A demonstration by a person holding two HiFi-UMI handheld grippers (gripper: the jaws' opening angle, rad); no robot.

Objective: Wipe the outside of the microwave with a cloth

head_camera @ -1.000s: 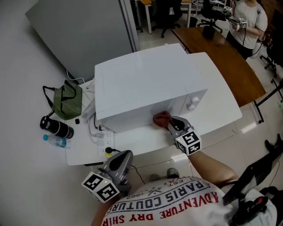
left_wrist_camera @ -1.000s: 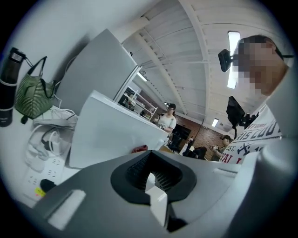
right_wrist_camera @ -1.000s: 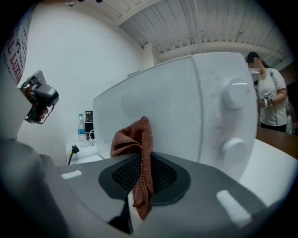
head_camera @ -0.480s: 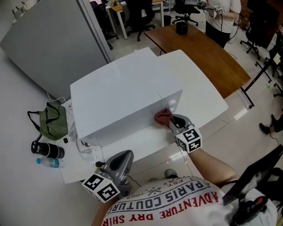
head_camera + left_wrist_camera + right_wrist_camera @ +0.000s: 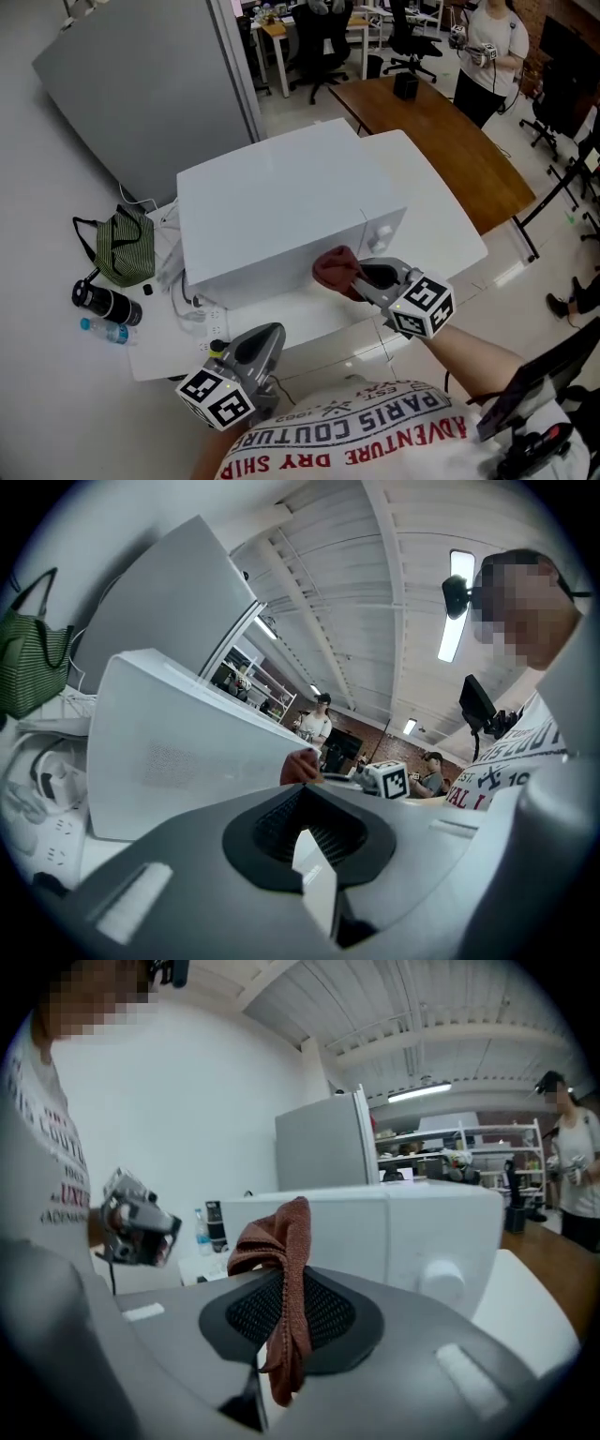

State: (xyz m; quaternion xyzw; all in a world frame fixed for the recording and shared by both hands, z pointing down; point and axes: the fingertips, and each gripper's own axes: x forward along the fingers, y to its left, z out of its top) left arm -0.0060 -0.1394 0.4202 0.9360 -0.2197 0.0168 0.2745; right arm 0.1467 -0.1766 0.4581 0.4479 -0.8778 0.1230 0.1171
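The white microwave (image 5: 281, 206) stands on a white table (image 5: 441, 216), its front toward me and its knobs (image 5: 384, 231) at the right end. My right gripper (image 5: 361, 278) is shut on a rust-red cloth (image 5: 333, 269), held at the lower front of the microwave, just left of the knobs. I cannot tell whether the cloth touches the face. In the right gripper view the cloth (image 5: 281, 1269) hangs folded between the jaws, with the microwave (image 5: 394, 1232) behind. My left gripper (image 5: 258, 339) is shut and empty, low by the table's front edge, and faces the microwave's left side (image 5: 187, 752).
Left of the microwave lie a green striped bag (image 5: 117, 246), a black flask (image 5: 105, 304), a small water bottle (image 5: 108, 331) and a power strip with cables (image 5: 202, 314). A grey partition (image 5: 141, 84) stands behind. A brown table (image 5: 450, 141) and a standing person (image 5: 487, 56) are at the back right.
My right gripper has carried the cloth leftward and lower along the microwave's front, away from the knobs. The left gripper has stayed low by the table edge.
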